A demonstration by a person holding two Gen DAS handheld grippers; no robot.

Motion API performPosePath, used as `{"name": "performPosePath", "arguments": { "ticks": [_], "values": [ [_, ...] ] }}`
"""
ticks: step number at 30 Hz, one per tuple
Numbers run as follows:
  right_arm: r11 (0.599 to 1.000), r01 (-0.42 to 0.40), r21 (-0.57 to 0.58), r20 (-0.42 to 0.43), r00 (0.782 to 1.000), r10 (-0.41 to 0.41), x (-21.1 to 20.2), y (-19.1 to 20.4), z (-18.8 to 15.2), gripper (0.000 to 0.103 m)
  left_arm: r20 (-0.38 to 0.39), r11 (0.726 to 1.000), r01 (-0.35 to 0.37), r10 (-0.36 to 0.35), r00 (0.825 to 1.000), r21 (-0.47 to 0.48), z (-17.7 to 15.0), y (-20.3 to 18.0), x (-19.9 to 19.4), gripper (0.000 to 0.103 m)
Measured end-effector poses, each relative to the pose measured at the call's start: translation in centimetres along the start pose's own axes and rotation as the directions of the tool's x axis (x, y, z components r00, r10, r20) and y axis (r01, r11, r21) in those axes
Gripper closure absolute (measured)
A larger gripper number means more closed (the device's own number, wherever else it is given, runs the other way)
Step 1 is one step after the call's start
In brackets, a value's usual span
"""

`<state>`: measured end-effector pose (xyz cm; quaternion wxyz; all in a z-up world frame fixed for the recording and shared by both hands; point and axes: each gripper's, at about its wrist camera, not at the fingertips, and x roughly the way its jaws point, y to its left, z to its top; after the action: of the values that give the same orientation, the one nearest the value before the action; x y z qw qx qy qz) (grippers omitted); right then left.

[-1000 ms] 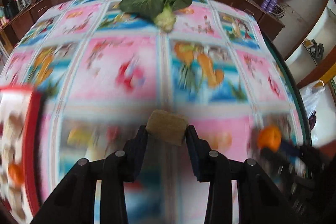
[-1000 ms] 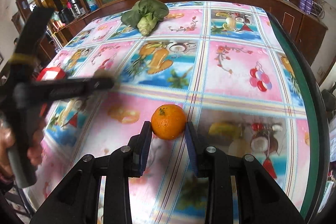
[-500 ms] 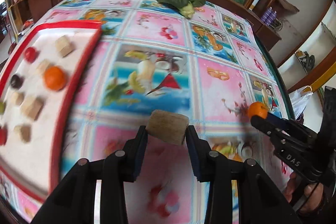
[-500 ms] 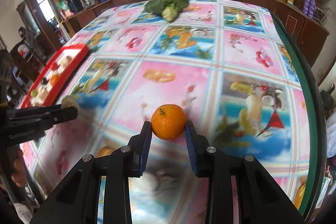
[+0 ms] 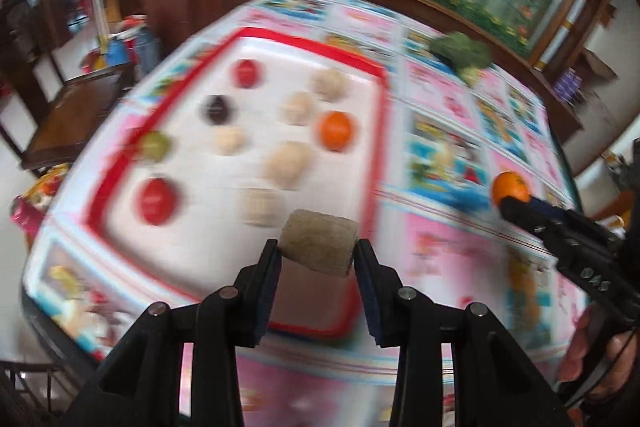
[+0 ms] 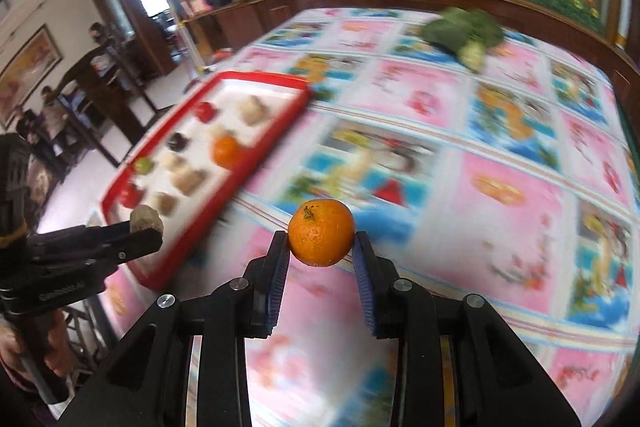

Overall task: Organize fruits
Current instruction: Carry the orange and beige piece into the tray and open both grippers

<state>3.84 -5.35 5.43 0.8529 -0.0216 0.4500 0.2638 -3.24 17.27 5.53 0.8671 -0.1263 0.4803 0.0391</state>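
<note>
Fruits are split between the two claws and a red-rimmed white tray (image 5: 372,75) on the left part of the table (image 6: 500,195), which wears a glossy cloth of pink and blue picture squares. On the tray, all blurred, lie round red pieces, one dark one, one greenish one, a smooth orange (image 5: 335,130) and several pale tan lumps. A leafy green vegetable (image 6: 464,31) lies at the far side of the table.

The left gripper (image 5: 317,254) pinches a tan, rough-faced block (image 5: 318,242) with rounded edges between its dark pads, jaws only narrowly apart; it hangs above the tray's near right corner. The right gripper (image 6: 321,255) pinches a round, dimpled mandarin (image 6: 321,231) with a small green stem, its blue ribbed pads pressed to both sides, above the bare cloth to the right of the tray.

A second ago the left wrist view showed only the tray's edge at the far left; now the tray fills that view's middle. In the right wrist view the tray was barely visible then and now sits plainly at left. Both grips are unchanged.
</note>
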Motion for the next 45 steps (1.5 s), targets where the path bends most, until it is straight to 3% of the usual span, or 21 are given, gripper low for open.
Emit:
{"name": "performPosePath", "arguments": {
  "ticks": [7,14,28,36,45],
  "values": [
    [0.992,-0.06,-0.114,-0.014,0.998,0.059,3.2,6.8,2.4,0.072,-0.002,0.993,-0.086,0.086,0.996,-0.077,0.3,6.2,0.4,0.063],
    [0.979,-0.089,-0.185,-0.073,0.994,0.077,6.6,10.7,2.6,0.072,-0.015,0.993,-0.087,0.086,0.996,-0.075,0.7,7.0,1.7,0.063],
    [0.969,-0.088,-0.231,-0.142,0.988,0.056,10.1,12.0,2.3,0.072,-0.045,0.997,-0.06,0.058,0.997,-0.043,0.6,6.1,3.3,0.063],
    [0.964,-0.067,-0.259,-0.149,0.988,0.028,10.6,12.7,2.1,0.071,-0.033,0.996,-0.089,0.088,0.996,-0.016,0.6,5.6,3.4,0.062],
    [0.963,-0.024,-0.268,-0.158,0.987,-0.019,10.6,13.2,2.1,0.07,-0.037,0.996,-0.087,0.085,0.996,-0.033,0.4,5.8,3.2,0.052]
  ]
}}
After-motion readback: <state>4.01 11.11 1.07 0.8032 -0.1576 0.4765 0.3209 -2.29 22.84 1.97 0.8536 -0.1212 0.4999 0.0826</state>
